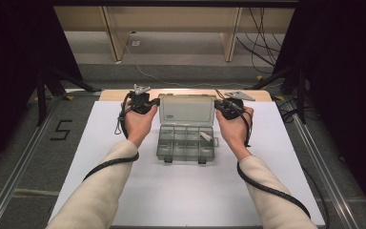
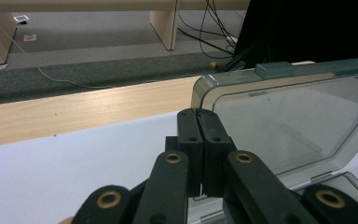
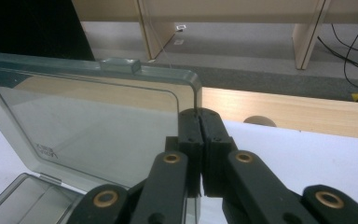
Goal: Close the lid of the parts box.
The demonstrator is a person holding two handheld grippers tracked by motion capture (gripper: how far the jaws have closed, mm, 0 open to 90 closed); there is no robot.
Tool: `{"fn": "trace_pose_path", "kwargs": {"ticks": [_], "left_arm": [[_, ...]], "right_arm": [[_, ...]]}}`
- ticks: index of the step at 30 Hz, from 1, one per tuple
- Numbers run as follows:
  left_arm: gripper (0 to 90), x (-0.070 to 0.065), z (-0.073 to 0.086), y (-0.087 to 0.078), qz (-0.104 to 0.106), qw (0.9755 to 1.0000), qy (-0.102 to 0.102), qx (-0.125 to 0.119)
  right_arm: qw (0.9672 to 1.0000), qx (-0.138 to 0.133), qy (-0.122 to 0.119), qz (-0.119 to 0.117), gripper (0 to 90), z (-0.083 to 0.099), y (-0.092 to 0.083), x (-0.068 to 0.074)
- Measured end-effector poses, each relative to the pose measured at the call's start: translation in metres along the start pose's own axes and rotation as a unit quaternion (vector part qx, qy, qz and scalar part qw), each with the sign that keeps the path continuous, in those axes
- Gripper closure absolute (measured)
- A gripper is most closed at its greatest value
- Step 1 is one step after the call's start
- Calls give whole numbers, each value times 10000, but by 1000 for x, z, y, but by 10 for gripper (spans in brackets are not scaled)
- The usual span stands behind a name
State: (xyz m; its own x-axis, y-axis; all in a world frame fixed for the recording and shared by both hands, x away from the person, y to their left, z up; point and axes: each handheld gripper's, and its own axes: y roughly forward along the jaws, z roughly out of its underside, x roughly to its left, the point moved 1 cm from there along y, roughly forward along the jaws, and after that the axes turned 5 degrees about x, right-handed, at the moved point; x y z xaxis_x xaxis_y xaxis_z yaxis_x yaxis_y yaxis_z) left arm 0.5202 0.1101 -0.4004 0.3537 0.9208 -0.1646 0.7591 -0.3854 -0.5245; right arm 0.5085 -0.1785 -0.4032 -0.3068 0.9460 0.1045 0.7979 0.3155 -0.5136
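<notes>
- White sheeting (image 1: 190, 191) covers my table, with a pale wooden strip (image 2: 74, 112) along its far edge and grey floor beyond; to the left of the table a black "5" (image 1: 61, 130) is marked on the floor.
- Near the middle of the sheet sits a clear plastic organiser box (image 1: 186, 143), its compartmented base lying flat and its lid (image 1: 187, 110) standing open, raised at the far side.
- A small white piece (image 1: 206, 137) lies in one compartment on the right side of the base.
- On the lid there is a small dark label or imprint (image 3: 45, 150); it is too blurred for me to read.
- My left gripper (image 2: 198, 112) has its jaws pressed together right at the lid's left upper corner; whether they pinch the edge I cannot tell.
- My right gripper (image 3: 198, 111) is likewise pressed together at the lid's right upper corner, the lid's edge running down to the line between the jaws; a grip on it I cannot confirm.
- From the high view, each hand sits just beside its end of the lid.
</notes>
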Motion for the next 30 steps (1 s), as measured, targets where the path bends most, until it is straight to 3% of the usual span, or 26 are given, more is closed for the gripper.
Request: {"fn": "trace_pose_path", "kwargs": {"ticks": [30], "left_arm": [[884,-3,12,-13,68,9997,199,-155]], "right_arm": [[9997,-148,-214,8,892,13,-17,7]]}}
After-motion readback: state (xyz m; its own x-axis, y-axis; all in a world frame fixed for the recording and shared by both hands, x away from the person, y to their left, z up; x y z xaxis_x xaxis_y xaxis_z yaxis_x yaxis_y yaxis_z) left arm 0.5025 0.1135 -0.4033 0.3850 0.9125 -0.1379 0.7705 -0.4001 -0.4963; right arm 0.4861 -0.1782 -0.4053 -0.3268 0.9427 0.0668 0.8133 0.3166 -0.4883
